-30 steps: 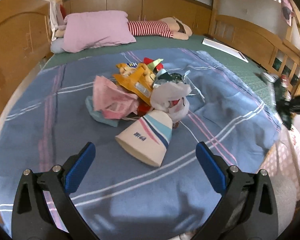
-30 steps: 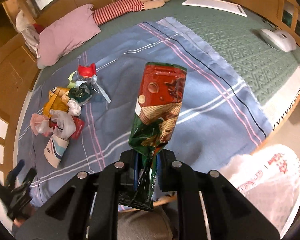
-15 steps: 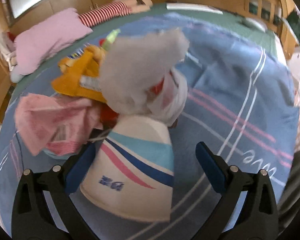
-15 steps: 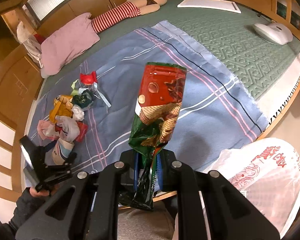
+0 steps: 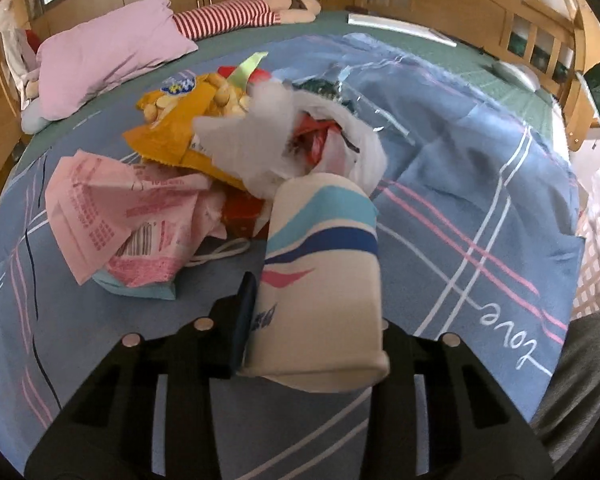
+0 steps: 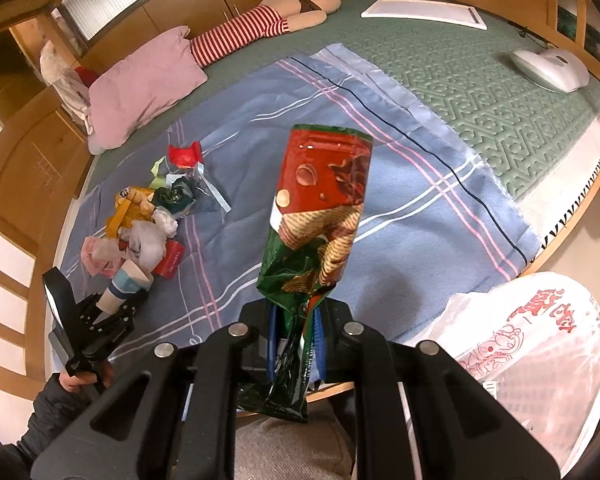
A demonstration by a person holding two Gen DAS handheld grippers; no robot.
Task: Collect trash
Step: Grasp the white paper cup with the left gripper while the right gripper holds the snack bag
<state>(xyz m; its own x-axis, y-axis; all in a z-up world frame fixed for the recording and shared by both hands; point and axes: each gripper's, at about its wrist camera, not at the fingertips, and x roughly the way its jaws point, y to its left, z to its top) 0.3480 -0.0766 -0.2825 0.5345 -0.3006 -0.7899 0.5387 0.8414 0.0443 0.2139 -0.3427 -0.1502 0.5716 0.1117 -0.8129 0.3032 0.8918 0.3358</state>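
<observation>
- The left gripper (image 5: 312,312) is pressed onto the cup (image 5: 322,280), pinching it near its wide rim; the cup lies on its side on the blanket (image 5: 460,184), its narrow base touching the trash pile (image 5: 236,140).
- From the right wrist view the same grip shows at the near end of the pile: left gripper (image 6: 114,306) on the cup (image 6: 126,284).
- The right gripper (image 6: 296,336) is clamped on the lower, crumpled end of a snack bag (image 6: 320,216), which stands upright above the blanket, clear of it.
- A white plastic bag (image 6: 540,344) sits just off the bed edge on the right side, near the snack bag; I judge it to be the collection bag.
- Step in hand, as I judge it: the cup is gripped but not yet lifted, and the snack bag is carried but not yet dropped.
- Next move likely calls for lifting the cup straight off the pile so the white wrapper (image 5: 276,140) resting against its base does not drag along.
- Then both items need to travel over the bed edge to the plastic bag's mouth, which I cannot see clearly.
- Much of the pile remains: a pink bag (image 5: 128,216), a yellow packet (image 5: 180,128) and smaller scraps.
</observation>
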